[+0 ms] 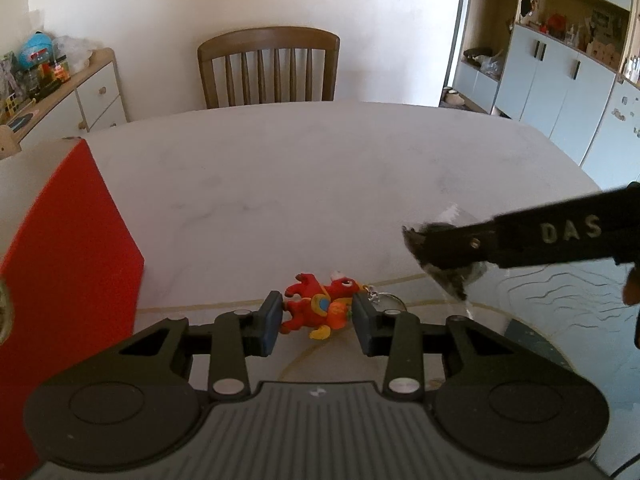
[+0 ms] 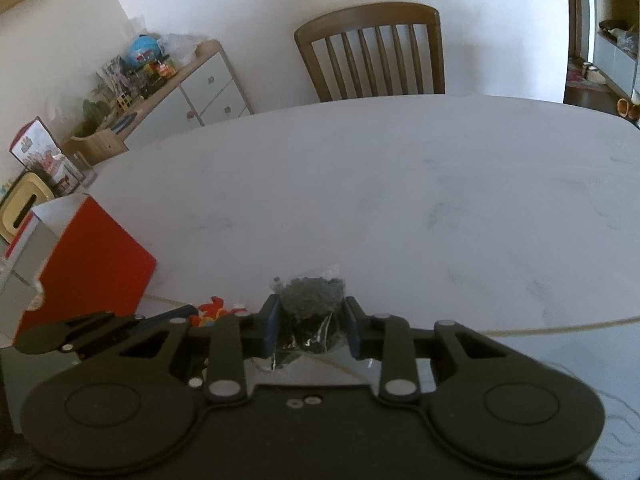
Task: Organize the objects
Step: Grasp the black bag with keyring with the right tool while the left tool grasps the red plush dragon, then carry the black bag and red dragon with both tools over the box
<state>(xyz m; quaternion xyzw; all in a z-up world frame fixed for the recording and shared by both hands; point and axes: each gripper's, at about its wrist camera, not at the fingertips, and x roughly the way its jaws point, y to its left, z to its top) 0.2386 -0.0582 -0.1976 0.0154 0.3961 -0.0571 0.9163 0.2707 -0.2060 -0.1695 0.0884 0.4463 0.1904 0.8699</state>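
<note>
Both pickups are in hand; I judge this the grasp step, with carrying to follow.

Left gripper [image 1: 318, 322]: fingers pinching the red dragon keychain toy [image 1: 320, 308] from both sides, pads touching its body. The toy lies on the pale marble bench [image 1: 300, 184] near its front edge, key ring [image 1: 390, 300] trailing to the right. Not yet lifted, as far as I can tell.

Right gripper [image 2: 308, 326]: fingers pinching a small clear bag of dark granules [image 2: 314, 300]. In the left view the bag [image 1: 444, 268] hangs from the fingertips, seemingly clear of the bench.

Containers: 1 red and white box [image 1: 72, 248] stands at the left of the bench, close to the toy. Its top opening shows only in the right view [image 2: 52, 216], and I cannot tell what is inside. It looks like the likely drop point, though that is my guess.

Next move calls for lifting the toy straight up without losing the ring, then swinging left over the box. The bag is soft and may slip or sag in the pinch.
</note>
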